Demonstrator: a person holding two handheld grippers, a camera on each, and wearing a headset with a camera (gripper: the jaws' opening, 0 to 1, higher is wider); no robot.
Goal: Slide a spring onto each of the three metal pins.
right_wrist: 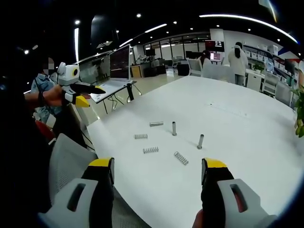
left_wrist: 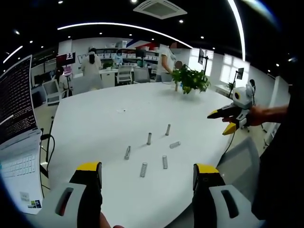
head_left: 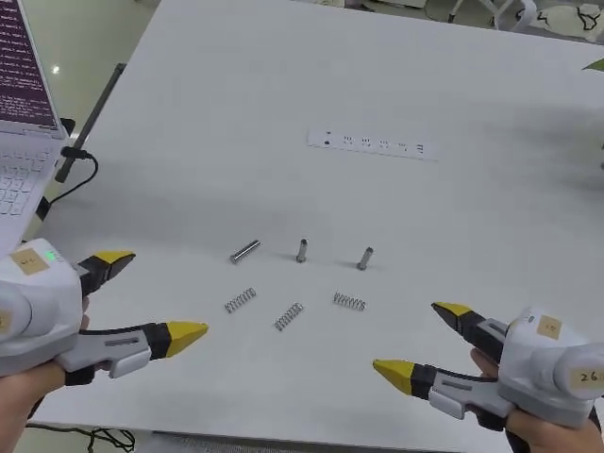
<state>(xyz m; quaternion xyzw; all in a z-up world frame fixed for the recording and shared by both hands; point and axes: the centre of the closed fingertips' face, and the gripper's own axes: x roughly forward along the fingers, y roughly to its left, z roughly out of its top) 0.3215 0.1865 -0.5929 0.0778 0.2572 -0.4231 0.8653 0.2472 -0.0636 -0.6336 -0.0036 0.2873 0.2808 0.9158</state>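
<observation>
Nearest the person, the left claw (head_left: pixel 156 294) and the right claw (head_left: pixel 418 338) hover over the near edge of the white tabletop (head_left: pixel 283 85). Both are spread wide and hold nothing. Their tips angle inward and bracket the parts. I judge this a ready stance that gives each claw a clear line to the work without blocking the other.

Just beyond the tips, three springs lie flat in a loose row, apart from one another. The left spring (head_left: pixel 240 300) sits at about 3 o'clock from the left claw, near it but not touching. The middle spring (head_left: pixel 289 316) lies between the two claws. The right spring (head_left: pixel 348 301) is at about 10 o'clock from the right claw and is the part closest to it.

Behind the springs, toward 12 o'clock, are the three pins, one roughly behind each spring. The left pin (head_left: pixel 244 251) lies on its side, while the middle pin (head_left: pixel 302 249) and the right pin (head_left: pixel 364 258) stand on end. An upright pin can probably take a spring lowered over its top. The lying one would likely need lifting or steadying first. No spring is on a pin yet, so the task looks unstarted.

Farther back, a white power strip (head_left: pixel 373 144) lies across the tabletop, well apart from the parts. At 9 o'clock a laptop (head_left: pixel 19 151) sits at the left margin.
</observation>
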